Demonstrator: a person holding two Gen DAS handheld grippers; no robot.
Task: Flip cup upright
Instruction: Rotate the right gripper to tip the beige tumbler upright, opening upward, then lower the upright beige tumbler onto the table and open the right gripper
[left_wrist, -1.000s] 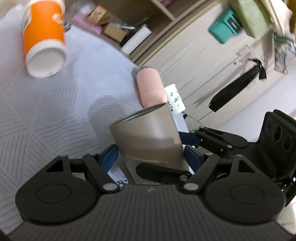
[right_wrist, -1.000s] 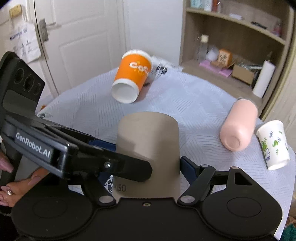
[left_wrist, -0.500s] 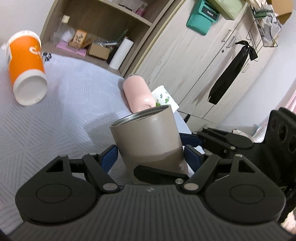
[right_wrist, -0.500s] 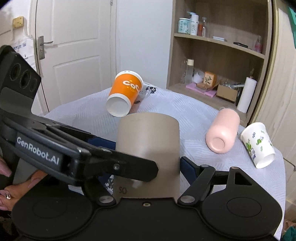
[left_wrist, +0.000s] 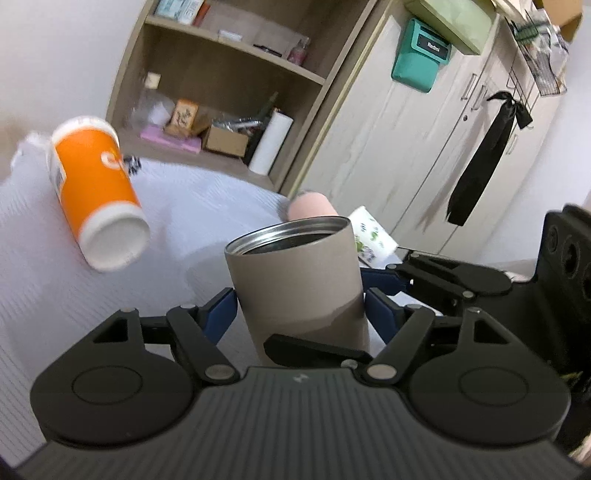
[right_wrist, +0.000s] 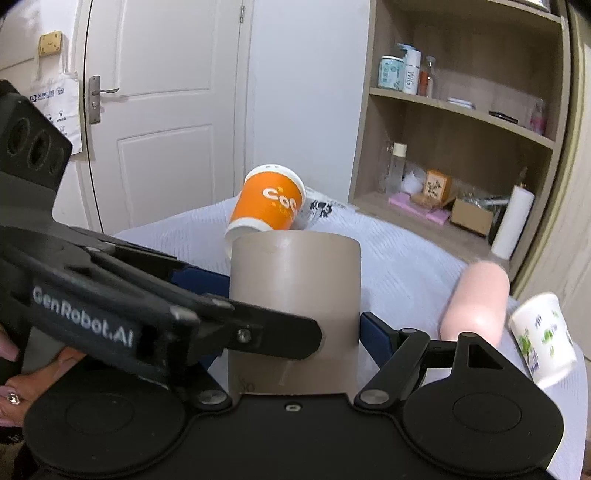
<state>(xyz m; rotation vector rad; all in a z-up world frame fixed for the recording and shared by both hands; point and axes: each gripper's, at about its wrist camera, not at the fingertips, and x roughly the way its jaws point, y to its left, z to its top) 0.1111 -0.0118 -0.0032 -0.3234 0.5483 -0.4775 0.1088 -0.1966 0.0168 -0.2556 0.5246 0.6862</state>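
A taupe metal tumbler is held between both grippers above the table, its open steel rim facing up in the left wrist view. My left gripper is shut on its lower body. My right gripper is shut on the same tumbler from the other side, and the left gripper's black finger crosses in front of the tumbler there. An orange paper cup lies on its side at the left, also seen in the right wrist view.
A pink bottle and a white cup with green print lie on their sides near the table's right edge. The white quilted tablecloth covers the table. A wooden shelf unit, a wardrobe and a white door stand behind.
Both grippers have tilted up with the tumbler, so its open rim now faces upward and more of the shelves and wall shows. Both stay shut on it.
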